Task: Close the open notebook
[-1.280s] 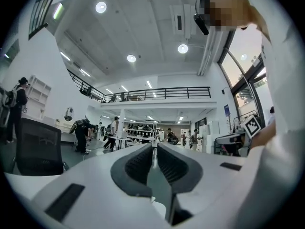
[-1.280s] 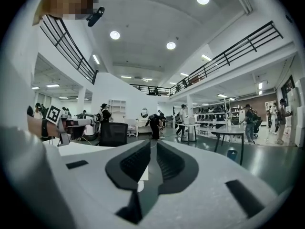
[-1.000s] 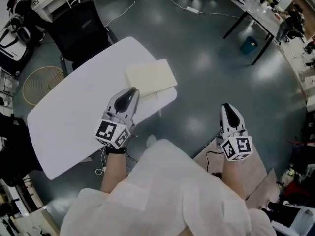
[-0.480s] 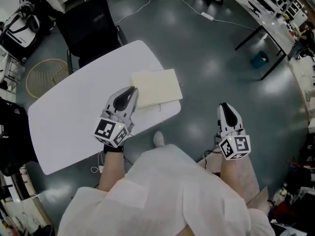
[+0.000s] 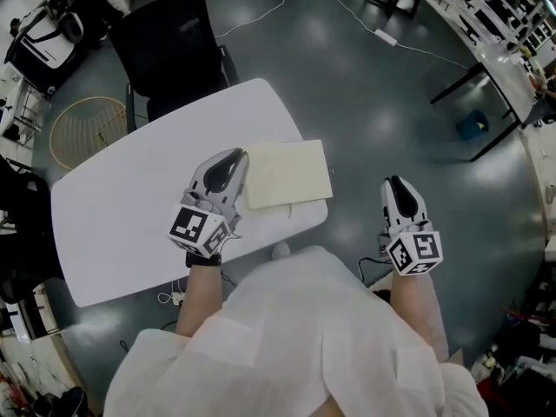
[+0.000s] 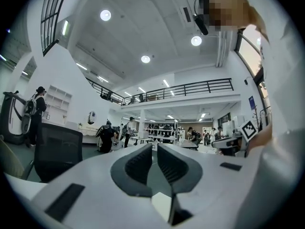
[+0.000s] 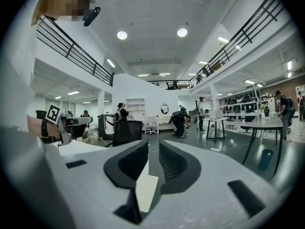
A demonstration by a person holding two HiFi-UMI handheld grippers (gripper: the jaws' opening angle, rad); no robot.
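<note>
A cream notebook point(image 5: 287, 174) lies flat near the right end of the white table point(image 5: 130, 215); it shows as one pale rectangle. My left gripper point(image 5: 233, 156) hovers over the table with its tips at the notebook's left edge. Its jaws point(image 6: 154, 147) stand slightly apart with nothing between them. My right gripper point(image 5: 395, 182) is off the table, over the grey floor to the right of the table's end. Its jaws point(image 7: 153, 142) have just been opening and hold nothing. In neither gripper view does the notebook show.
A black office chair point(image 5: 174, 50) stands behind the table, with a round wire basket point(image 5: 87, 129) to its left. Dark-legged tables point(image 5: 486, 55) and a blue bin point(image 5: 473, 127) stand at the upper right. Cables cross the floor. Several people stand far off in the hall.
The table and notebook have come closer under me. My left gripper's tips now sit further up the notebook's left edge. The right gripper stays over the floor, nearer the table's end.
</note>
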